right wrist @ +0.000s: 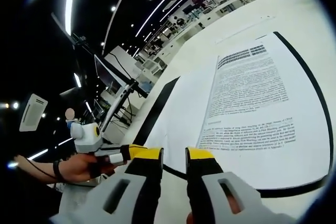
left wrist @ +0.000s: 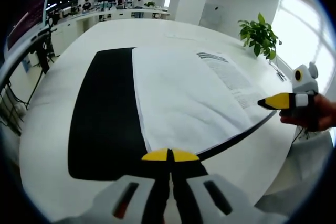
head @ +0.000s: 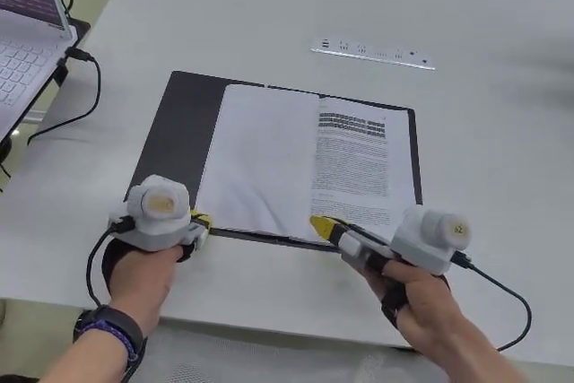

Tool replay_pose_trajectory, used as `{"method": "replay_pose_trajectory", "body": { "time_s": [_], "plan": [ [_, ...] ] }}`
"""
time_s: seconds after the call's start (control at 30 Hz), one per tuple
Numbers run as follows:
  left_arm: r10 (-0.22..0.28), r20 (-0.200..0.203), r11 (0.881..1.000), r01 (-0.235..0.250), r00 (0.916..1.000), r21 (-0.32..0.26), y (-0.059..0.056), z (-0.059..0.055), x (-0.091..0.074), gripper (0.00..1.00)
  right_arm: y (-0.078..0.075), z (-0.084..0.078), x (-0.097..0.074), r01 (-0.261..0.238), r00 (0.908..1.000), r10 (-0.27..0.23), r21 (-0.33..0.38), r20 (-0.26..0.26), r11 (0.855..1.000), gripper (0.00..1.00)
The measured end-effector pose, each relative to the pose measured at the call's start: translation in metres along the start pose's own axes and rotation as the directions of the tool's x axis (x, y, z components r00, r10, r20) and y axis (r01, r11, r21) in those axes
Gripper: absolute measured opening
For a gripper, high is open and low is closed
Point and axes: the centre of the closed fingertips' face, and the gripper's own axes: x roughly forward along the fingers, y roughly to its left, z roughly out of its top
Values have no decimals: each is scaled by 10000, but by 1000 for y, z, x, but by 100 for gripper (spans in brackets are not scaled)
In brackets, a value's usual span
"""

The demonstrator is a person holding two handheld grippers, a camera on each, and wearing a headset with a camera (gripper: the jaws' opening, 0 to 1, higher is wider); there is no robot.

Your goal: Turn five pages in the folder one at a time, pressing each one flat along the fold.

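The folder (head: 175,141) lies open on the white bench (head: 269,6), with a blank page (head: 260,163) left of the fold and a printed page (head: 359,163) right of it. The left gripper (head: 201,220) sits at the folder's near edge by the blank page's corner, its yellow-tipped jaws pressed together on nothing. The right gripper (head: 321,224) points in at the near edge close to the fold, jaws slightly apart and empty. A laptop (head: 22,33) and its cable (head: 85,96) occupy the bench's left side, and a power strip (head: 372,53) lies beyond the folder. A potted plant (left wrist: 260,35) stands in the office behind.
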Motion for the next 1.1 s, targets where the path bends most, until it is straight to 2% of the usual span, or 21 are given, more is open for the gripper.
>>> {"method": "replay_pose_trajectory", "body": {
  "time_s": [0.17, 0.47, 0.6, 0.7, 0.83, 1.1],
  "plan": [
    [38, -124, 10000, -38, 9999, 1, -1, 1, -1, 0, -5, 6, 12, 36, 9998, -41, -319, -169, 9995, 13],
    [36, -207, 9999, -34, 9998, 95, -3, 2, -2, 0, -19, 24, 27, 120, 9998, -131, -684, -149, 9976, 7],
    [42, -224, 9999, -39, 9997, 120, -3, 2, -2, 0, -31, 34, 35, 233, 9997, -232, -489, 26, 9985, 6],
    [58, -269, 9997, -51, 9996, 237, -2, 2, -1, 0, -34, 41, 41, 223, 9997, -219, -483, 89, 9986, 5],
    [8, -294, 10000, -5, 9996, 88, -1, 2, 0, 0, -37, 50, 50, 175, 9998, -169, -513, 137, 9985, 4],
    [-24, -332, 10000, 24, 9994, -3, 0, 1, 6, 0, -50, 58, 70, 133, 9999, -131, -382, 78, 9992, 2]
  ]
}}
